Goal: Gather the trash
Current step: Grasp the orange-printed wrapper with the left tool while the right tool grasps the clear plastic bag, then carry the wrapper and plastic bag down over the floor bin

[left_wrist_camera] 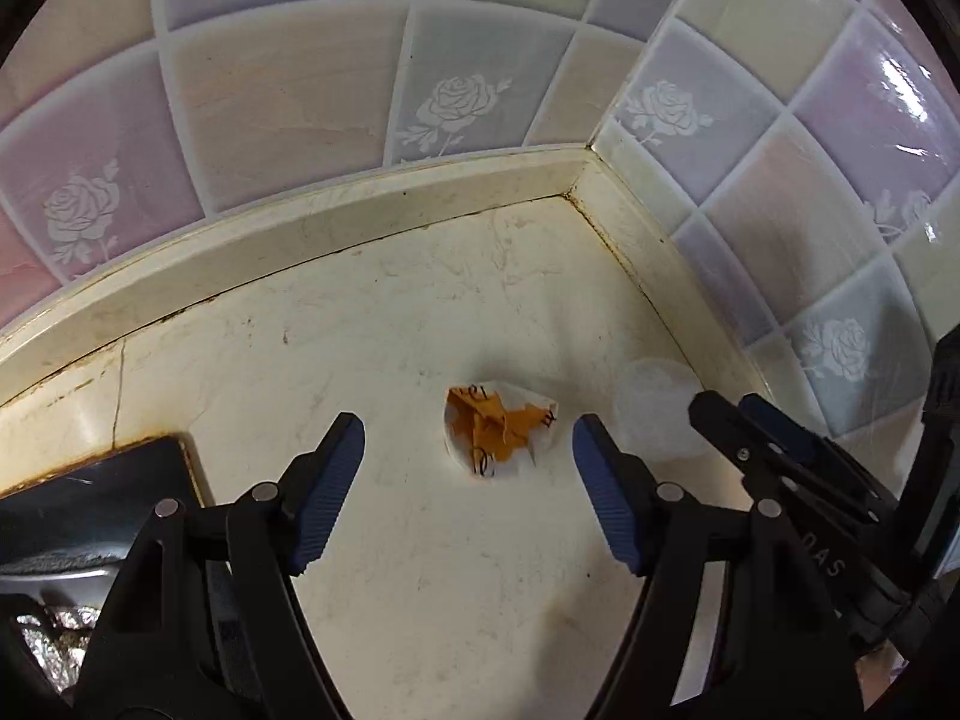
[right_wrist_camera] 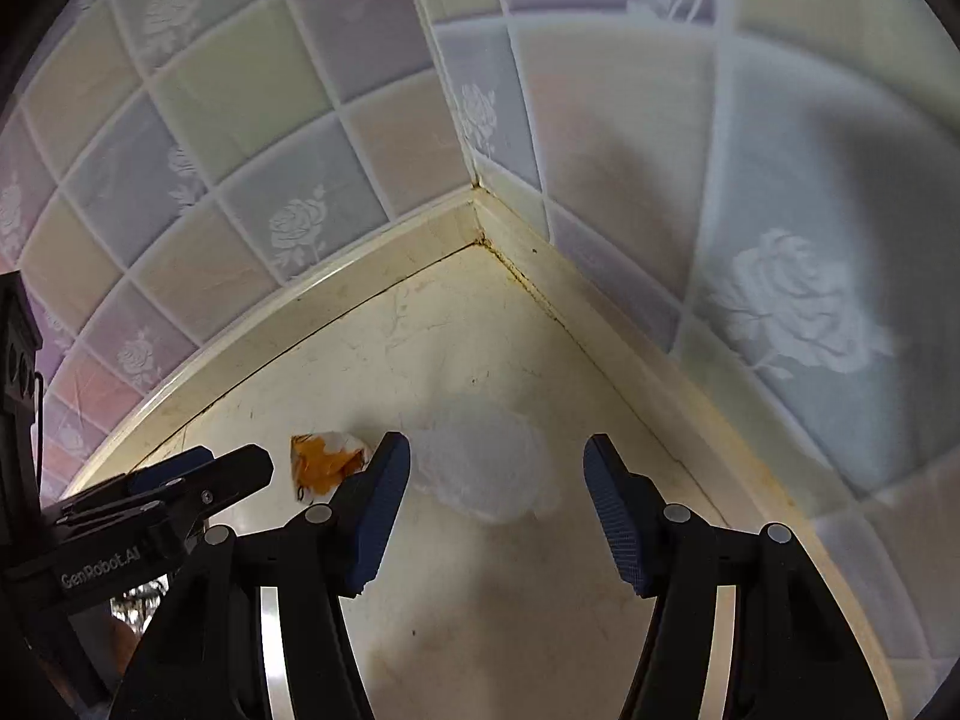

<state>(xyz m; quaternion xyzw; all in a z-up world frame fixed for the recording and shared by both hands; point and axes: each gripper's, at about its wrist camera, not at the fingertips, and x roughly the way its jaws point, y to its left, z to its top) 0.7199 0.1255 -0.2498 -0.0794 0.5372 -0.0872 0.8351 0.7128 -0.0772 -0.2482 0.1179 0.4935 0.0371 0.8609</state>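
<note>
Left gripper (left_wrist_camera: 468, 474) spread, orange wrapper (left_wrist_camera: 501, 435) dead ahead between fingertips; right gripper (right_wrist_camera: 497, 483) spread, white tissue (right_wrist_camera: 486, 468) ahead; I close left first.

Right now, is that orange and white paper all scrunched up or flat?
Scrunched up. The orange and white paper shows creases, torn edges and folded flaps lifting off the counter. It sits loose between the open left tongs, untouched.

The stained cream counter (left_wrist_camera: 420, 570) runs into a tiled corner; on it lie an orange-and-white wrapper (left_wrist_camera: 500, 431) and, just beside it, a white tissue (right_wrist_camera: 480, 468) nearer the corner
</note>
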